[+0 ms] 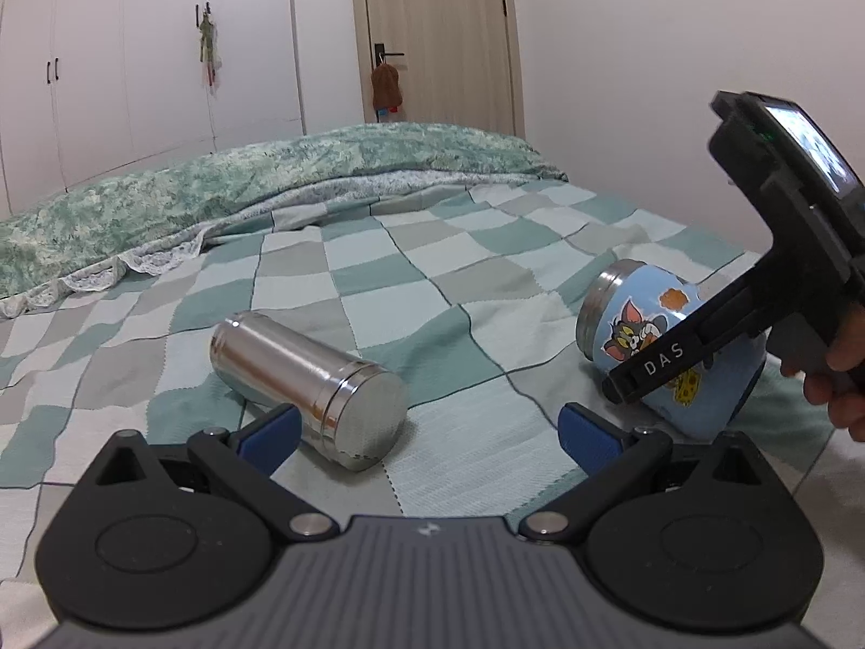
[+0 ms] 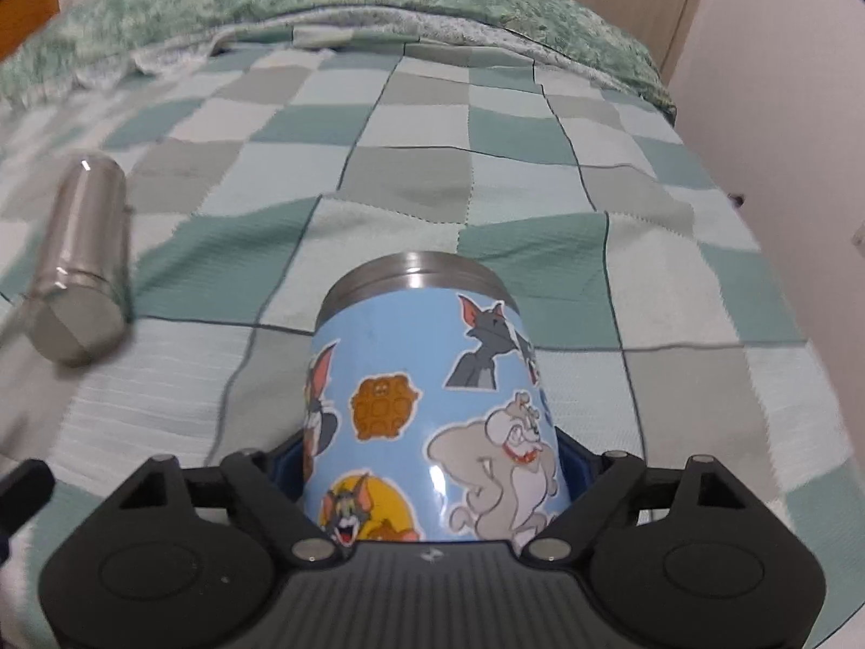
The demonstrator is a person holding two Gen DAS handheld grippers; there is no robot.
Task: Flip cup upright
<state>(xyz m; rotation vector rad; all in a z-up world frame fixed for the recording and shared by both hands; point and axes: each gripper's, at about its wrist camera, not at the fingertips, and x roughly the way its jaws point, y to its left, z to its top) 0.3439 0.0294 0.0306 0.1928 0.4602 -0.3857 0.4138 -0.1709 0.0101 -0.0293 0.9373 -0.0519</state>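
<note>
A light-blue cup with cartoon stickers and a steel rim lies tilted on the checked bedspread. My right gripper is shut on its body, blue pads against both sides. In the left wrist view the same cup is at the right, with the right gripper across it. A steel flask lies on its side in front of my left gripper, which is open and empty, its left pad close beside the flask. The flask also shows in the right wrist view.
A green patterned quilt is bunched along the far side of the bed. A wall runs close along the bed's right edge. White wardrobes and a door stand behind.
</note>
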